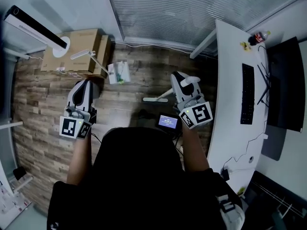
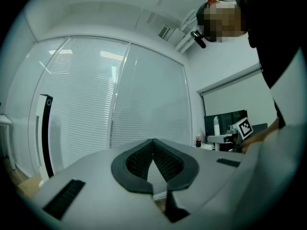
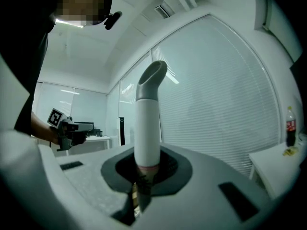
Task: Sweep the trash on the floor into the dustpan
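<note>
My right gripper [image 1: 185, 82] is shut on the white broom handle [image 1: 190, 80]; in the right gripper view that handle [image 3: 147, 123] stands upright between the jaws of the right gripper [image 3: 144, 169]. The broom head [image 1: 155, 99] rests on the wooden floor below. A white dustpan [image 1: 118, 74] lies on the floor near the cardboard box, its long handle [image 1: 91, 57] slanting up to the left; small pale and green bits sit at it. My left gripper [image 1: 90, 88] hovers to the left of the dustpan, apart from its handle. In its own view the left gripper [image 2: 153, 145] is shut with nothing between the pads.
A cardboard box [image 1: 76, 49] and a tall white tower appliance [image 1: 33, 28] stand at the back left. A curved white desk [image 1: 230, 95] with a keyboard [image 1: 247, 92], a monitor [image 1: 285, 85] and a bottle [image 1: 261, 35] runs along the right. Window blinds [image 1: 192, 8] close off the far side.
</note>
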`<state>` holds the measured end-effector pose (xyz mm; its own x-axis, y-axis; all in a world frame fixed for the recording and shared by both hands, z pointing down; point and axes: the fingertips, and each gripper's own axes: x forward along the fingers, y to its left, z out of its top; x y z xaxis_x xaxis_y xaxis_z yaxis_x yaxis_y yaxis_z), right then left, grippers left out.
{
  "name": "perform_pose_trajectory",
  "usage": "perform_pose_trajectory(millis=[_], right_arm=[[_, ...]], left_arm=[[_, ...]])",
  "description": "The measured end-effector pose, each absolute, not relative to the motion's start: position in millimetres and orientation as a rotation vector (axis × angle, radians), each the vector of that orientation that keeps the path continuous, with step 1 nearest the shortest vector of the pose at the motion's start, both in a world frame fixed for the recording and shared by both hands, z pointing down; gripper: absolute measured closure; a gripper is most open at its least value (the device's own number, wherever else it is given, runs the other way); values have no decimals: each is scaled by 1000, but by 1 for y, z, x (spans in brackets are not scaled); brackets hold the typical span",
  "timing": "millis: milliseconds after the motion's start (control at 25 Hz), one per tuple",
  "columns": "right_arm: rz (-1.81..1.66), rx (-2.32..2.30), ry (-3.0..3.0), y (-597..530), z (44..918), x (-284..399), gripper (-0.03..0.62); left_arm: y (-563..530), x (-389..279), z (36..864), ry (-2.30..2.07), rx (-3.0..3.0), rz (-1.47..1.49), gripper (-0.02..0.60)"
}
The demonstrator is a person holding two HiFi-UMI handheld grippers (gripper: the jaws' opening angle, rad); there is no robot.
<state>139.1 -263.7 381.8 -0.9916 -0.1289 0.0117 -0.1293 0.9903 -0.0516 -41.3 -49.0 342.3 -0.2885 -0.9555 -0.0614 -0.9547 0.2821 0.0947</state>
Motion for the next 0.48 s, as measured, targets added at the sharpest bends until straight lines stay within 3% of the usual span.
perform_pose_trajectory(millis=[480], right_arm=[[21, 332, -3099, -173, 355, 134, 569]], left_arm=[[61, -48, 359, -2543, 1822, -209, 588]])
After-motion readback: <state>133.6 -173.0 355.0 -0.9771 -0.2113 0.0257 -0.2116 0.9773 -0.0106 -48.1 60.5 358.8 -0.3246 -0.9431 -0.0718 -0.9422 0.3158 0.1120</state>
